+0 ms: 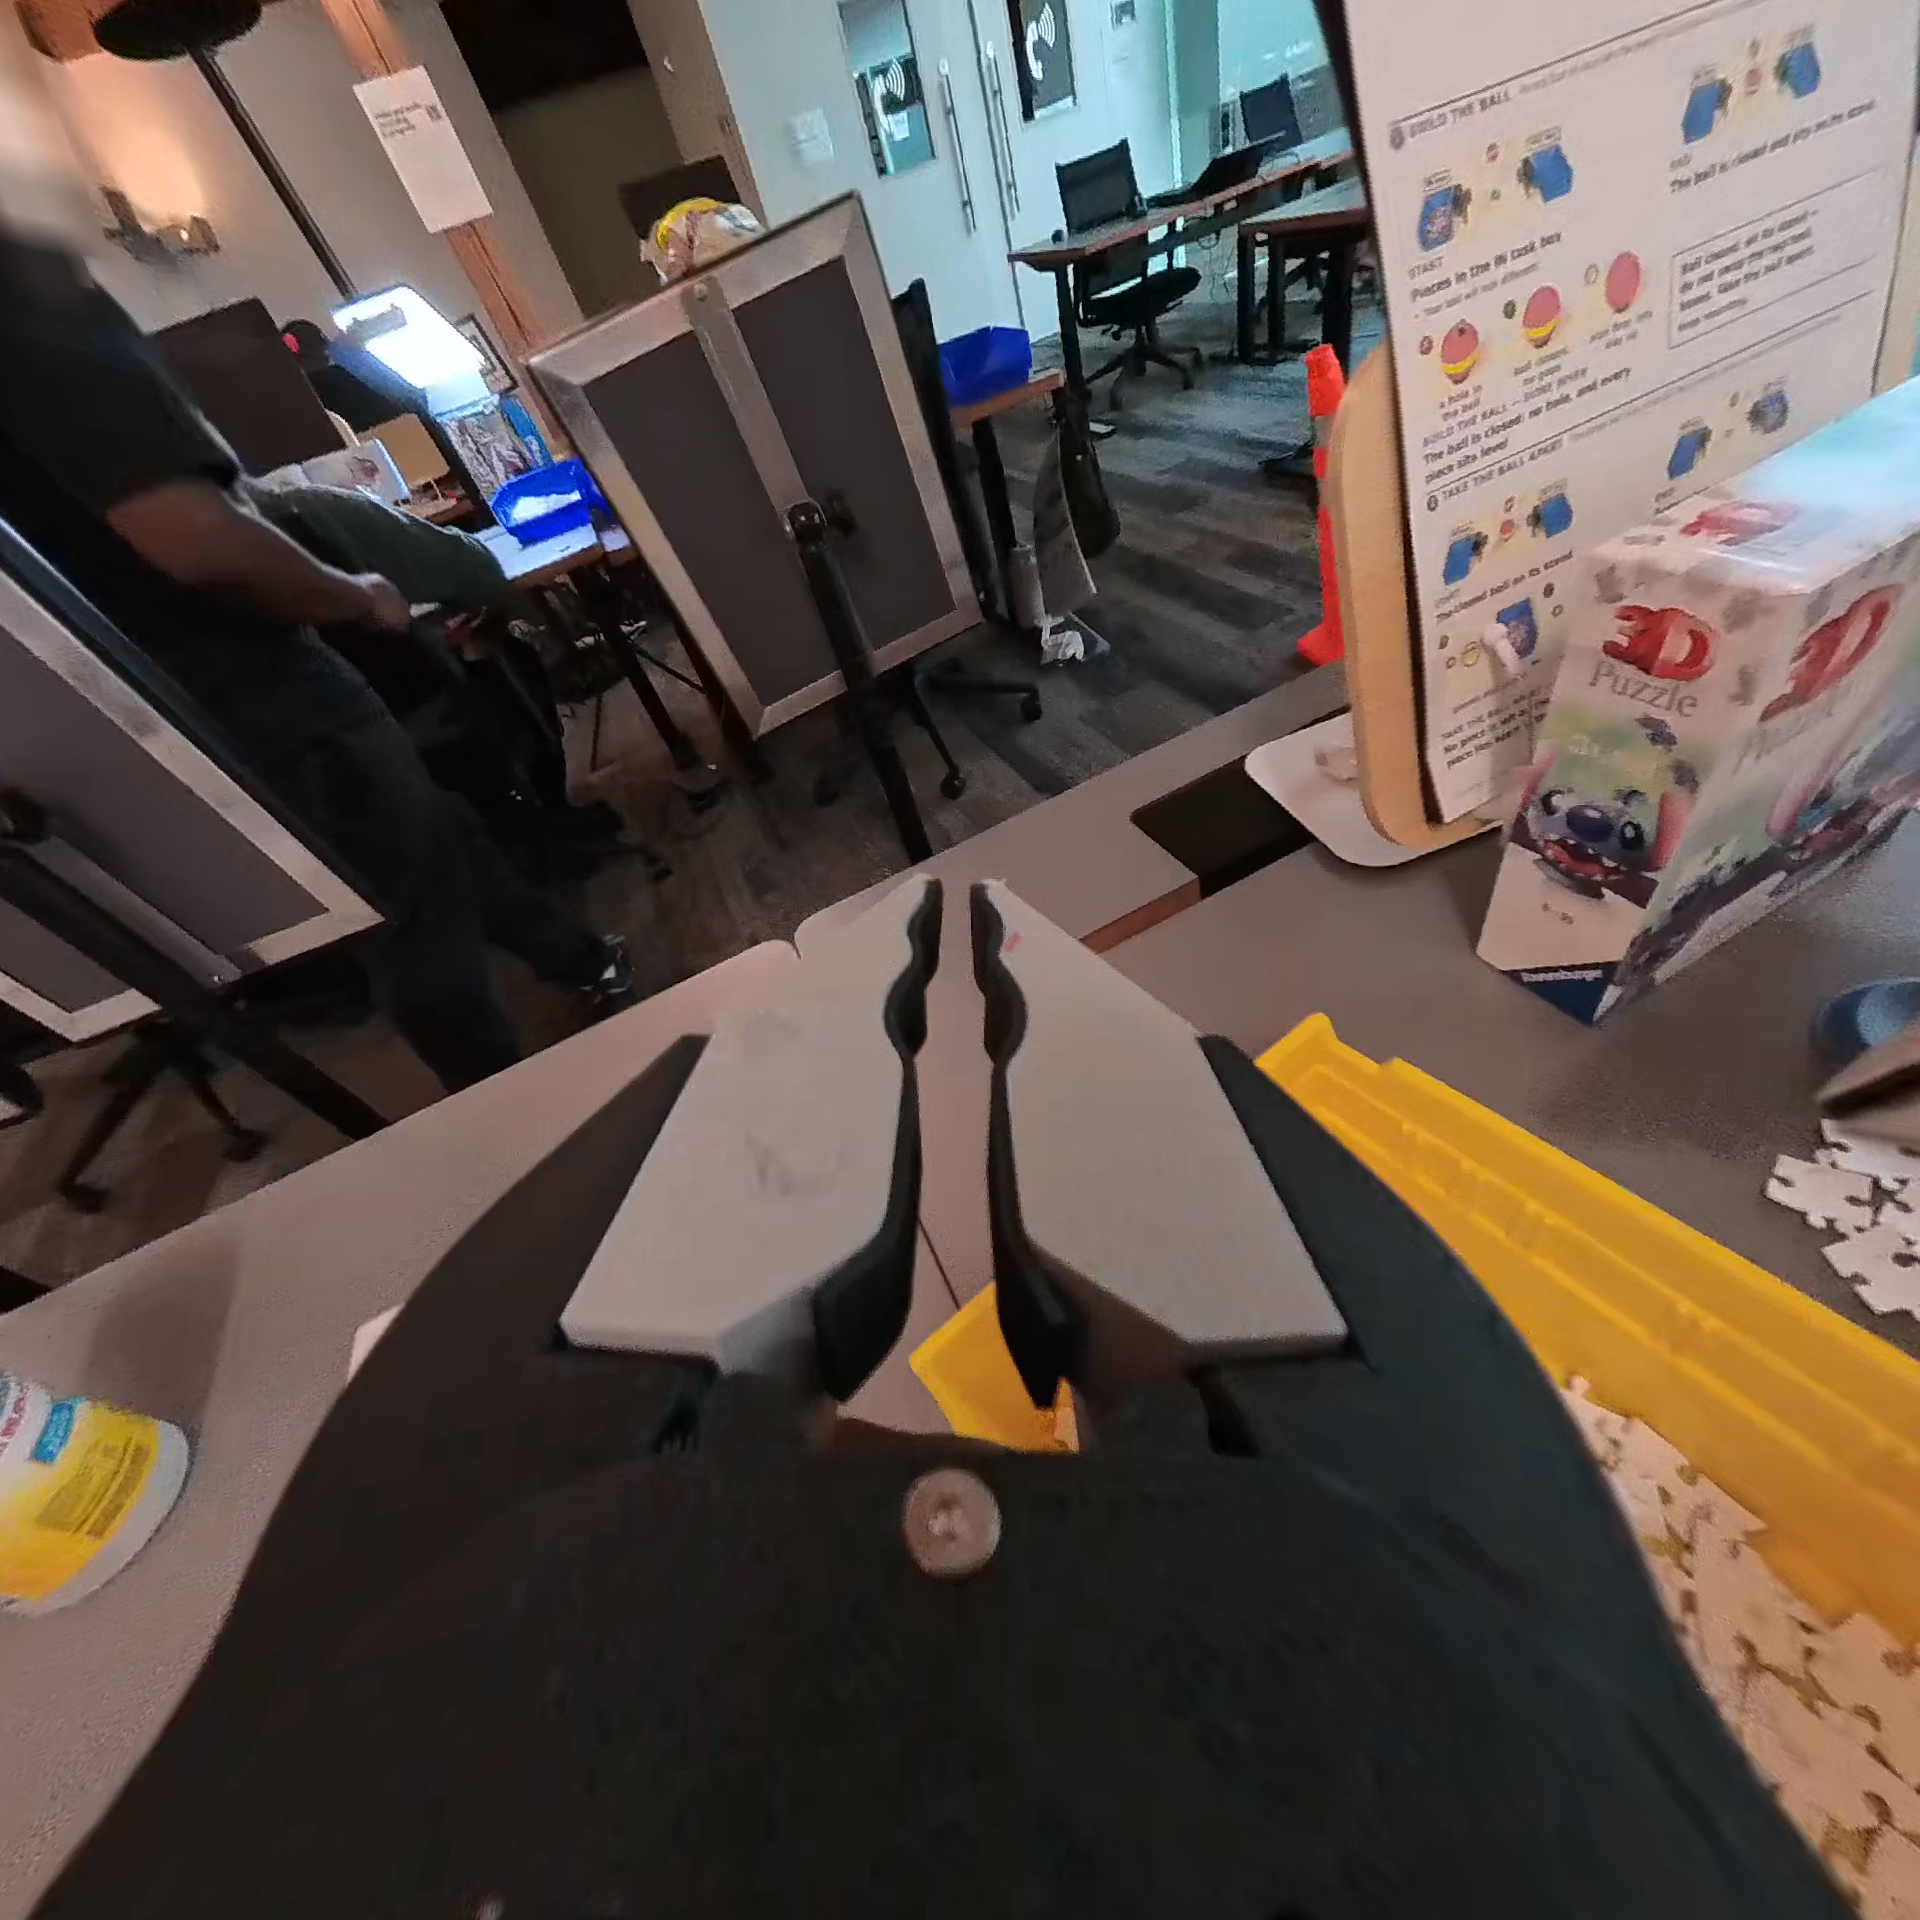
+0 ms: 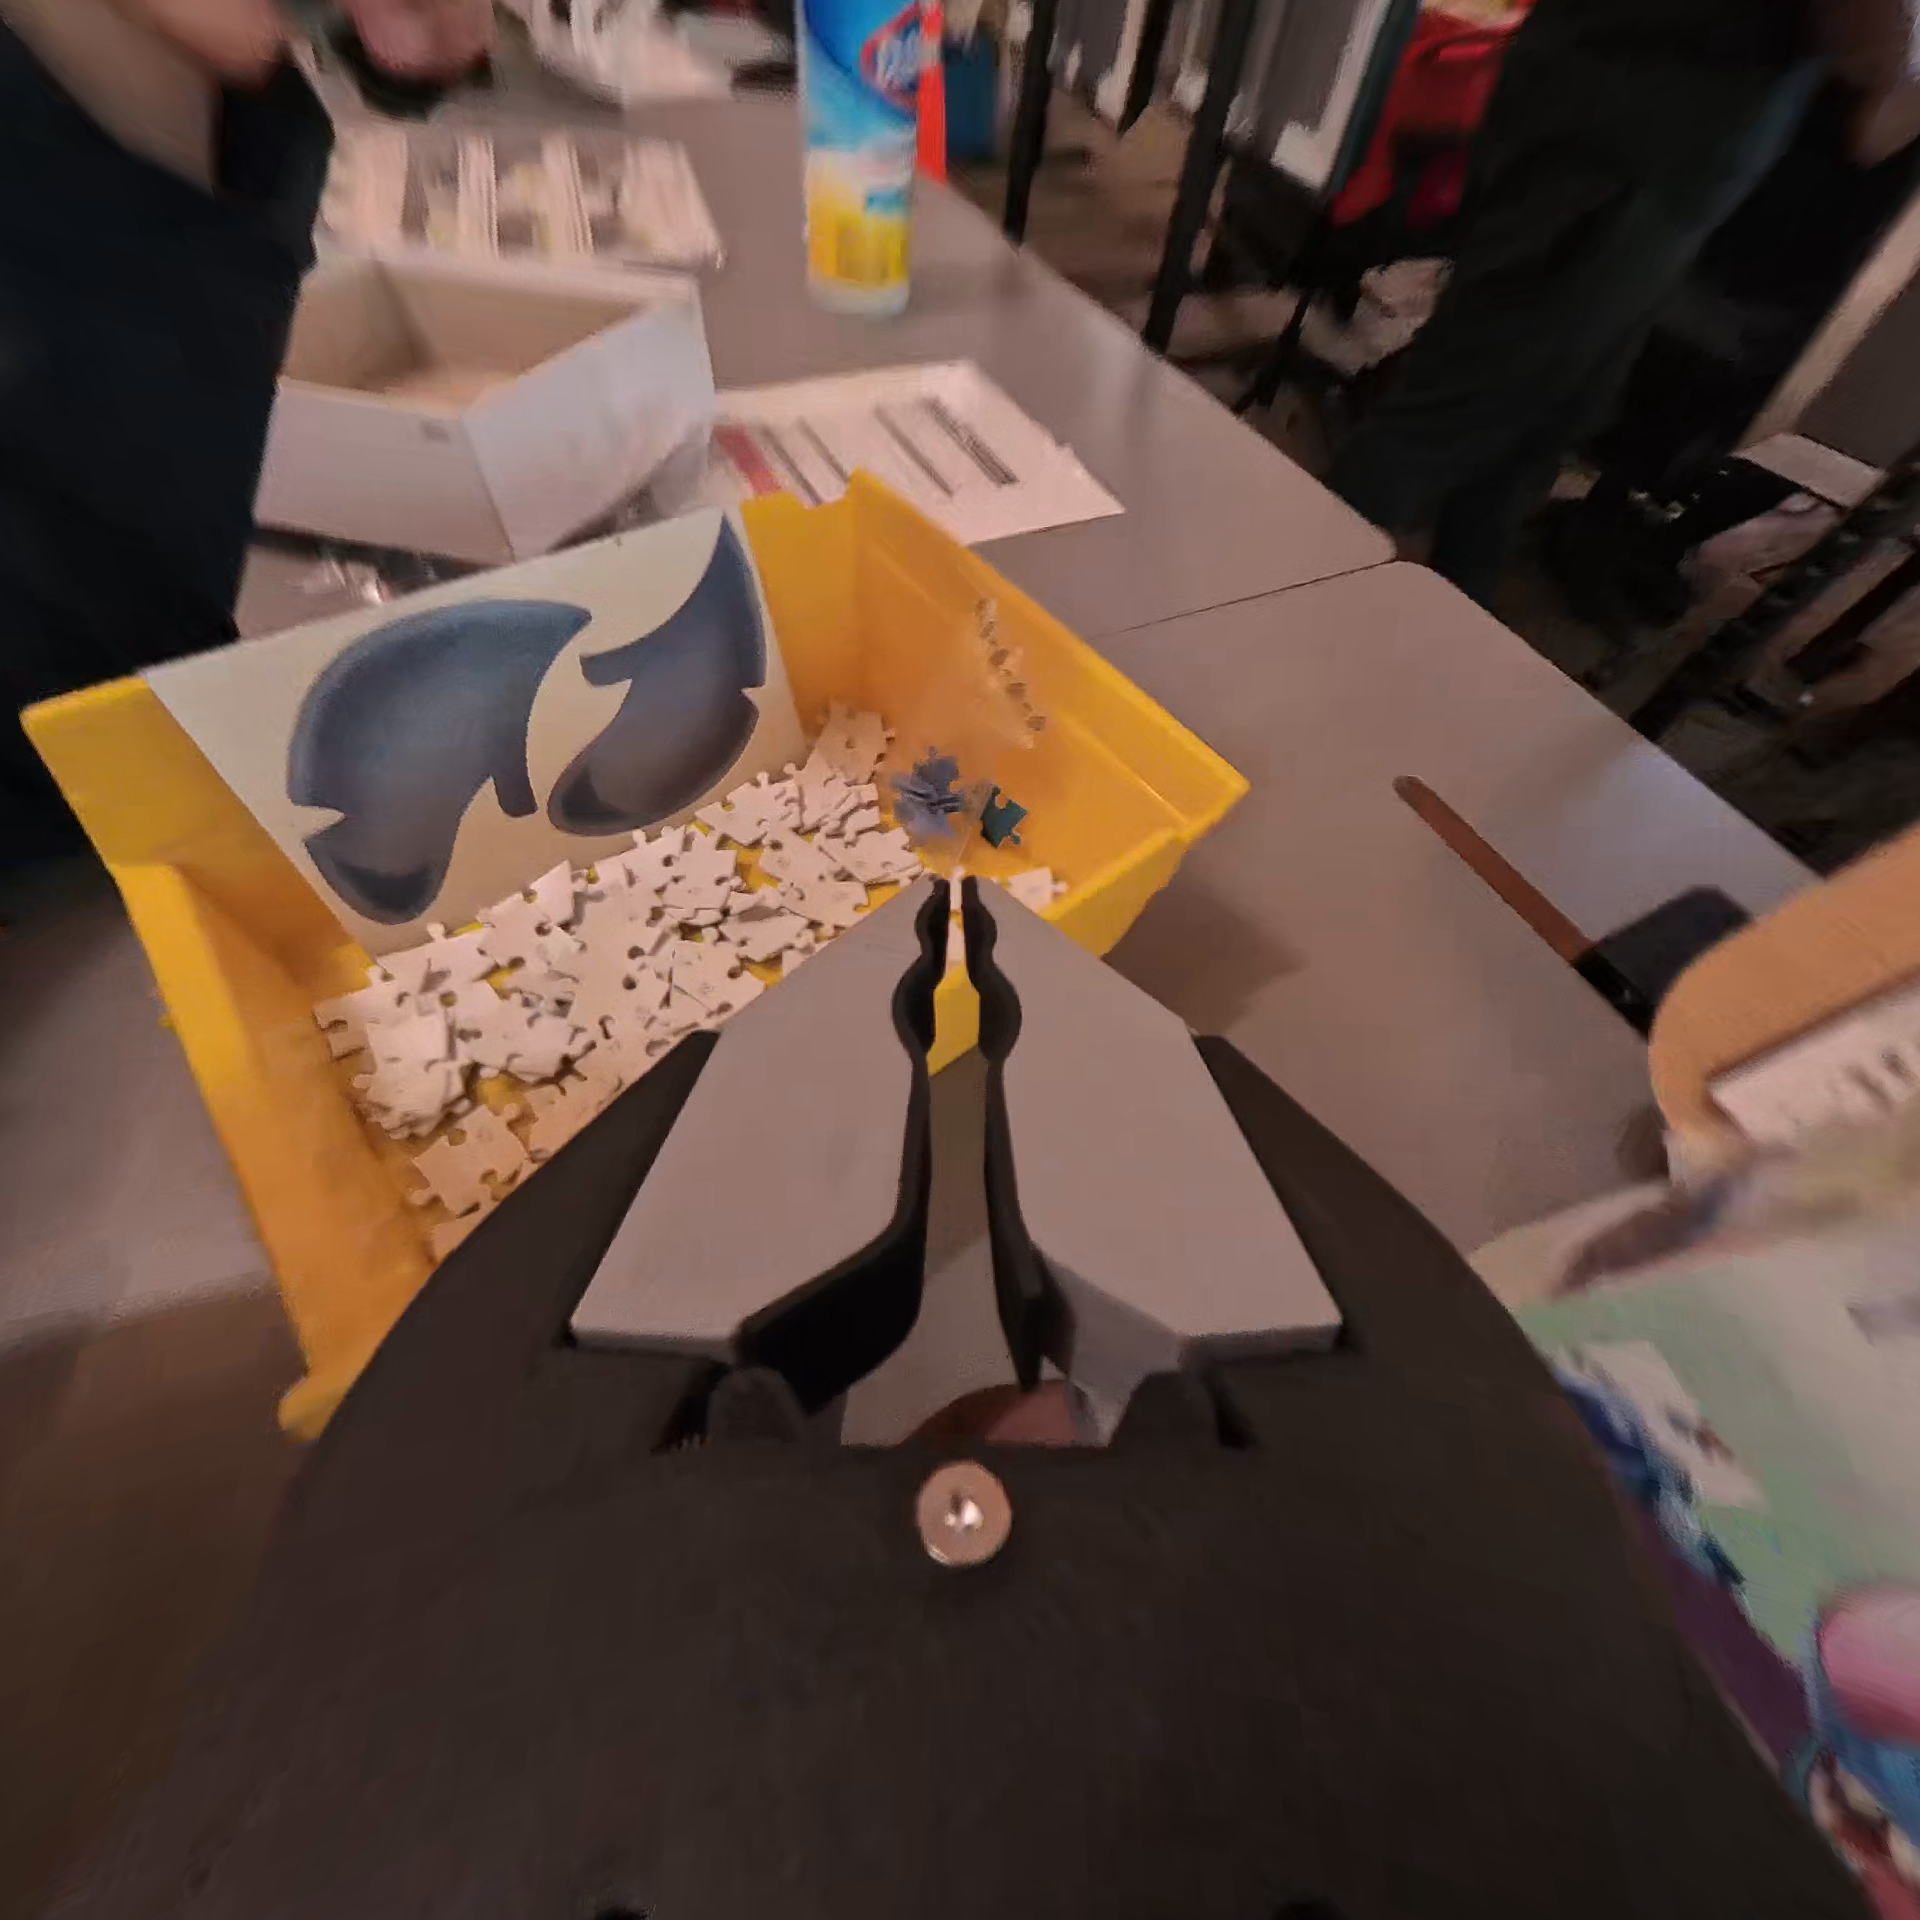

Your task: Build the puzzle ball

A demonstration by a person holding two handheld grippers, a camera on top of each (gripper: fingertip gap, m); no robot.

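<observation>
A yellow bin holds many loose white puzzle pieces, a small blue joined cluster and a teal piece. A card printed with two blue ear shapes leans inside it. My right gripper hovers over the bin's near right rim, its fingers nearly together, with nothing clearly between them. My left gripper is shut and empty above the table, just left of the bin. A few joined white pieces lie on the table to the right.
The puzzle's box stands in front of an upright instruction sheet. An open white carton, a paper sheet and a wipes canister stand beyond the bin. People stand past the table. The tips of one gripper are about 25 centimeters away from the tips of the other.
</observation>
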